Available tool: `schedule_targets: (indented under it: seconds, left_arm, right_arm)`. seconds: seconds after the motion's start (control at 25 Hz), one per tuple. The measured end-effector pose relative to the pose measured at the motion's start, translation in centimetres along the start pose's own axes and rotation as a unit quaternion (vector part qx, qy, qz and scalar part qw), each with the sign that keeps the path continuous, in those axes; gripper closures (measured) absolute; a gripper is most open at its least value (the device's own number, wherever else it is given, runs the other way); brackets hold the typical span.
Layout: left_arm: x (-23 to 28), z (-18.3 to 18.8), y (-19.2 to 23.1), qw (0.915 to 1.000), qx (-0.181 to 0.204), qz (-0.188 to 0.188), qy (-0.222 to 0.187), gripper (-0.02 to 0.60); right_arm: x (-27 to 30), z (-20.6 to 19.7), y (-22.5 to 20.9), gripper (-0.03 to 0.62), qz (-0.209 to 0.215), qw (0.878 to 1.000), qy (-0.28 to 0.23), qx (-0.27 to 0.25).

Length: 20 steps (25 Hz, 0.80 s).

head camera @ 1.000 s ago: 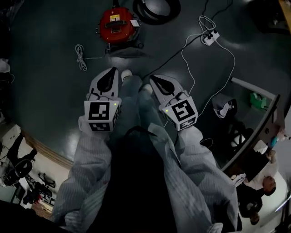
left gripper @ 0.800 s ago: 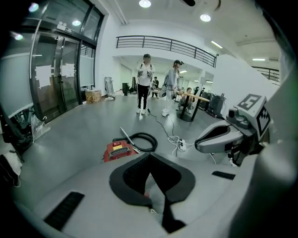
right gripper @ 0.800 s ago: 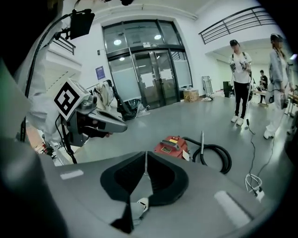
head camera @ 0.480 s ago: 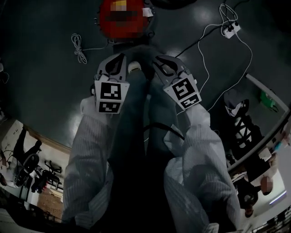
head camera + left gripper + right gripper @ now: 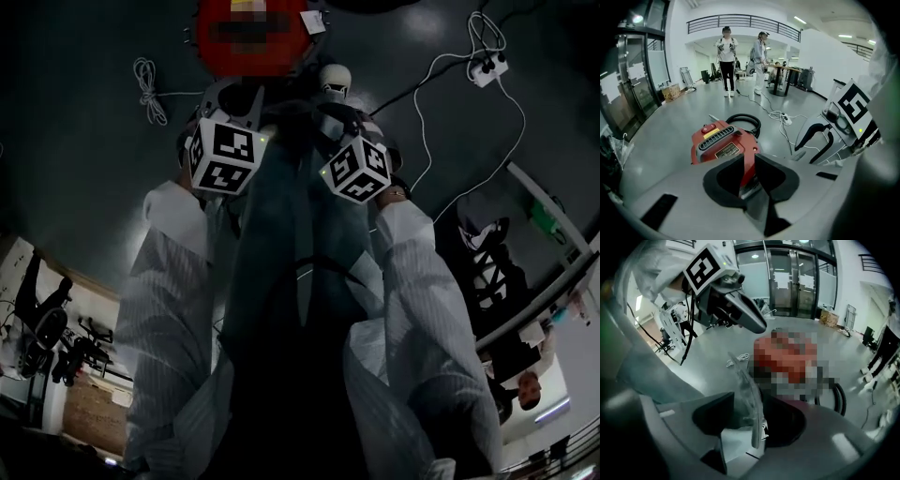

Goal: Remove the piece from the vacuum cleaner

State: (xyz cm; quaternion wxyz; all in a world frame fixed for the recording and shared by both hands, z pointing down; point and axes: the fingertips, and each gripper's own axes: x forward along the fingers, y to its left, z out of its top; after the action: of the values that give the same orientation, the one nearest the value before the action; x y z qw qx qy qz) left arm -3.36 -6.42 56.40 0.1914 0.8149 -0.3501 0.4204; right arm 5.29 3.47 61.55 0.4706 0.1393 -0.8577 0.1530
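Overhead, the round red vacuum cleaner stands on the dark floor, just beyond the person's legs. In the left gripper view, the left gripper has its jaws closed on nothing, with the vacuum close ahead. In the right gripper view, the right gripper is likewise closed and empty. I think one should open before it reaches the piece.

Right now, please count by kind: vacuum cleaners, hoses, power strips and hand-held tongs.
Red vacuum cleaner: 1
Black hose: 1
White power strip: 1
Tongs: 2, the left tongs and the right tongs
Total: 5
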Motion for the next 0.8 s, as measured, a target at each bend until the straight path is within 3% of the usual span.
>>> schedule_targets:
  seconds: [0.16, 0.28, 0.56, 0.64, 0.72, 0.8]
  left_arm:
    - [2.5, -1.9, -0.2, 0.9997, -0.006, -0.017, 0.015, 0.522]
    - [3.8, -3.3, -1.1, 0.9991, 0.012, -0.031, 0.027, 0.522]
    - [5.5, -5.5, -1.2, 0.9986, 0.012, -0.023, 0.046, 0.522]
    - [5.8, -6.0, -1.3, 0.9981, 0.015, -0.024, 0.056, 0.522]
    - [6.1, -6.4, -1.3, 0.9978, 0.012, -0.024, 0.060, 0.522]
    - [6.1, -6.4, -1.3, 0.9978, 0.008, -0.025, 0.060, 0.522]
  right_arm:
    - [3.6, -0.3, -1.1, 0.421, -0.004, 0.999, 0.015, -0.034]
    - [5.5, -0.3, -1.7, 0.418, -0.015, 0.999, 0.016, -0.042]
    - [7.0, -0.7, -1.8, 0.419, -0.021, 0.997, 0.033, -0.059]
    - [6.9, -0.9, -1.7, 0.442, -0.016, 0.996, 0.037, -0.073]
    - [6.8, -1.3, -1.2, 0.516, -0.002, 0.994, 0.041, -0.097]
    - [6.6, -1.6, -0.7, 0.549, 0.011, 0.992, 0.040, -0.118]
